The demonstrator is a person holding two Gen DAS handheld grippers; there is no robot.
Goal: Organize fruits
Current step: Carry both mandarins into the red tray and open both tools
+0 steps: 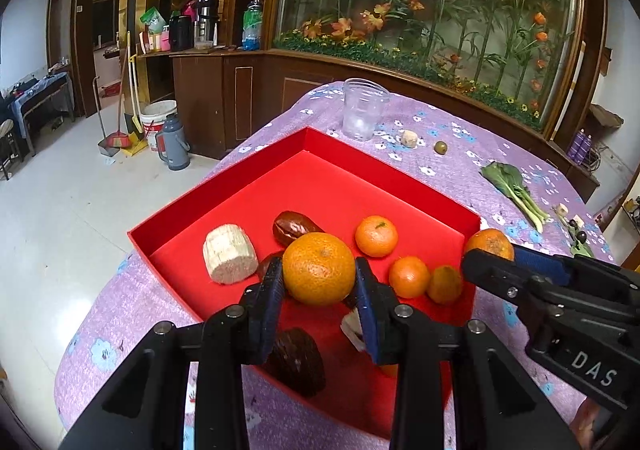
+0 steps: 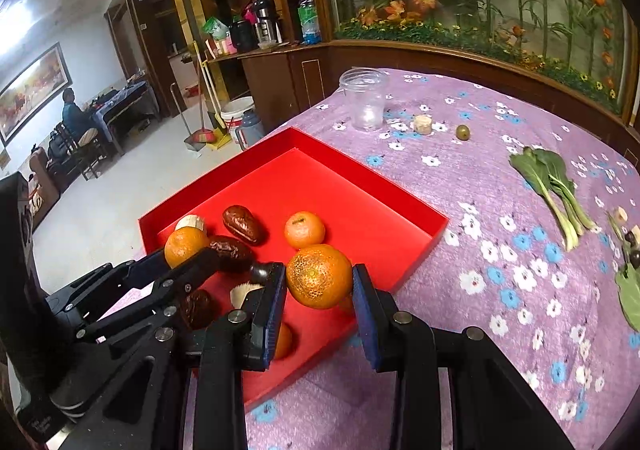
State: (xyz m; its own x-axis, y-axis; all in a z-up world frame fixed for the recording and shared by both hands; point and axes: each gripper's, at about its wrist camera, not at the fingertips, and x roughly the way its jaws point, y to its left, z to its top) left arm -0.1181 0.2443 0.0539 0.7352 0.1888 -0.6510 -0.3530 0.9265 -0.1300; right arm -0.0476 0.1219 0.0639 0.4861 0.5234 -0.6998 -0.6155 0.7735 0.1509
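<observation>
A red box (image 1: 256, 185) stands on the purple flowered table. My left gripper (image 1: 319, 278) is shut on a large orange (image 1: 319, 268) held above the box's near part. My right gripper (image 2: 319, 284) is shut on another orange (image 2: 319, 276) over the box's right edge; it also shows in the left wrist view (image 1: 490, 244). In the box lie small tangerines (image 1: 376, 236), (image 1: 409, 276), brown dates (image 1: 294, 228), (image 1: 298, 362) and a pale cut chunk (image 1: 229, 260). The left gripper with its orange also shows in the right wrist view (image 2: 185, 246).
A clear plastic cup (image 1: 362, 109), a pale chunk (image 1: 409, 138) and a small green fruit (image 1: 440, 147) stand at the table's far side. Leafy greens (image 1: 514, 187) and small bits (image 2: 626, 234) lie to the right. The table edge drops to the floor on the left.
</observation>
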